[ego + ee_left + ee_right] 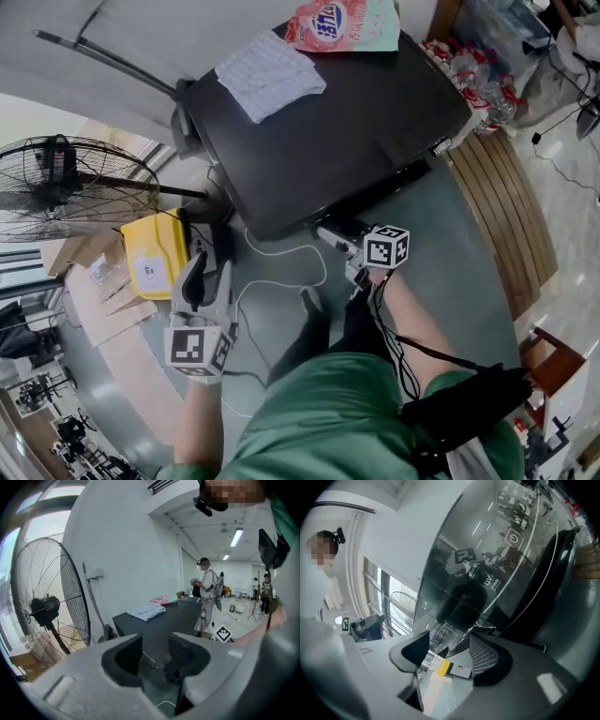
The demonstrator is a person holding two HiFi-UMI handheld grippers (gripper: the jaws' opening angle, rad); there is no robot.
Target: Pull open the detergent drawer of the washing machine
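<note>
The grasp step is judged in hand: the right hand-held gripper [450, 643] is seen open at the glossy black detergent drawer's edge [440, 613], at the black washing machine's [375, 122] upper front corner (nothing pinched). Closing, then a straight outward pull, is called for. The left hand-held gripper [154, 645] is seen open, empty.

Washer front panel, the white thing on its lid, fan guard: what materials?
Front panel: glossy dark plastic or glass, mirror-like reflections. White thing: folded cloth, probably, quilted texture. Fan guard: thin metal wire, likely, dark-coated.
</note>
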